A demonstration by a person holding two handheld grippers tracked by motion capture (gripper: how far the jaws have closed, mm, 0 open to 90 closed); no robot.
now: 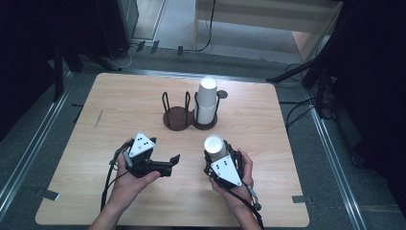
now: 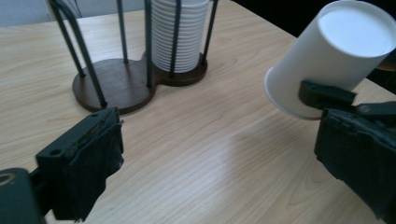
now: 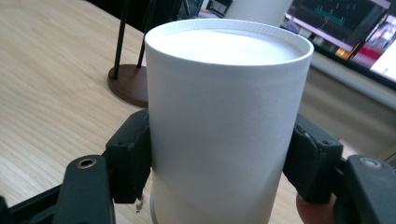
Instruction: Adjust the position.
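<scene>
My right gripper (image 1: 216,156) is shut on a single white paper cup (image 1: 214,144), held bottom-up a little above the wooden table (image 1: 119,105), near its front. In the right gripper view the two black pads (image 3: 133,158) press on the cup (image 3: 224,93) from both sides. My left gripper (image 1: 171,164) is open and holds nothing; it lies to the left of the cup and points toward it. Between its jaws (image 2: 219,158) is bare wood, with the tilted cup (image 2: 327,51) at upper right. Farther back stands a dark two-bay cup holder (image 1: 176,119), its right bay holding a stack of white cups (image 1: 207,100).
The holder's left bay (image 2: 112,84) has only wire posts around it. Next to it stands the cup stack (image 2: 180,32). Cables and dark stands ring the table on the floor. Lit monitors (image 3: 345,28) stand beyond the table's edge in the right gripper view.
</scene>
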